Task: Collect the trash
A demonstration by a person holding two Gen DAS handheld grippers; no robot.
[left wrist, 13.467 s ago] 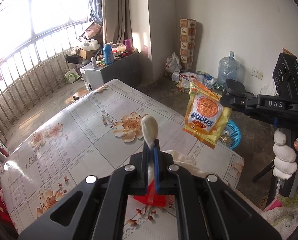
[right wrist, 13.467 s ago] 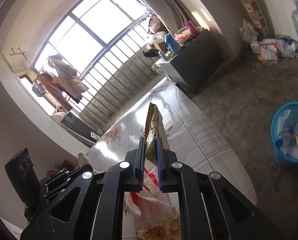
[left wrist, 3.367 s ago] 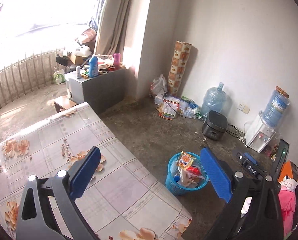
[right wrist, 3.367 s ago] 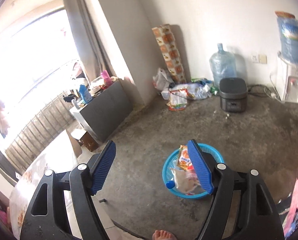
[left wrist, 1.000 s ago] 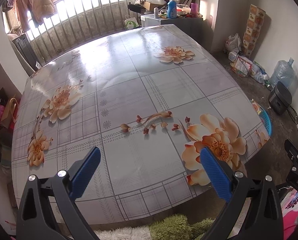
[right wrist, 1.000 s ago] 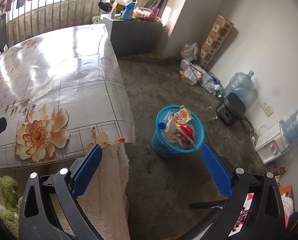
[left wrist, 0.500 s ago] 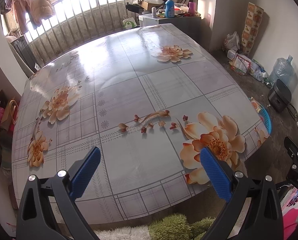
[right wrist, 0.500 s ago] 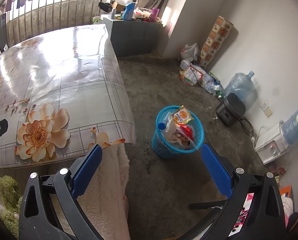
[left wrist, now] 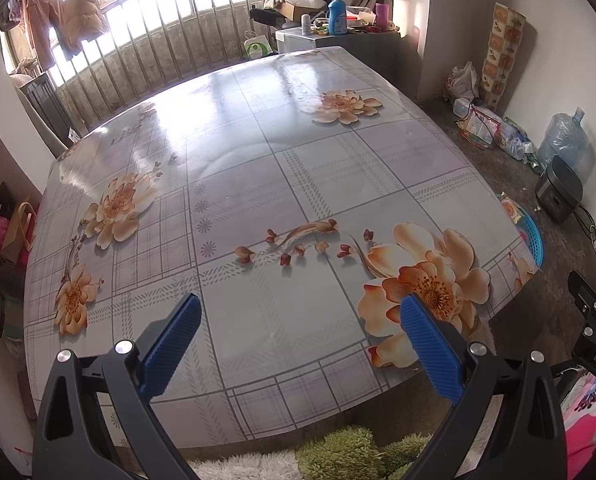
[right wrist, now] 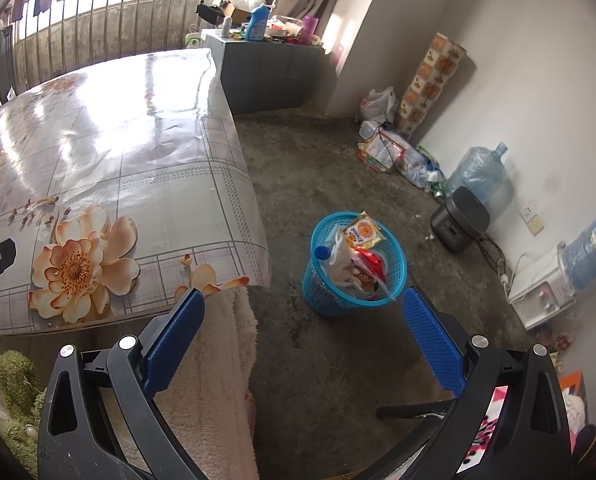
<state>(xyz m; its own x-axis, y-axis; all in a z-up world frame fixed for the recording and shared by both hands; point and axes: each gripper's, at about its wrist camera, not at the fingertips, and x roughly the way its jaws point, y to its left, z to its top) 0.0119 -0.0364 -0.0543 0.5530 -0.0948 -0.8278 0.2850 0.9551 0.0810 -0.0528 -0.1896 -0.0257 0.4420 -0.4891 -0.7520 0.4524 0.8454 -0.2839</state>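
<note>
A blue mesh trash basket stands on the concrete floor beside the table, with a yellow snack bag, a bottle and wrappers inside. Only its rim peeks past the table's right edge in the left wrist view. My right gripper hangs open above the floor, short of the basket, nothing between its blue pads. My left gripper is open over the near edge of the flower-patterned table, which carries no objects. The tip of the other gripper shows at the right.
A grey cabinet with bottles stands past the table's far end. Along the wall sit bags of clutter, a water jug, a black cooker and a water dispenser. A fluffy blanket lies under the grippers.
Since 13.5 s ago both grippers have let go of their trash, which now lies in the basket. Over the last second the left view edged slightly closer to the table; the right stayed still.
</note>
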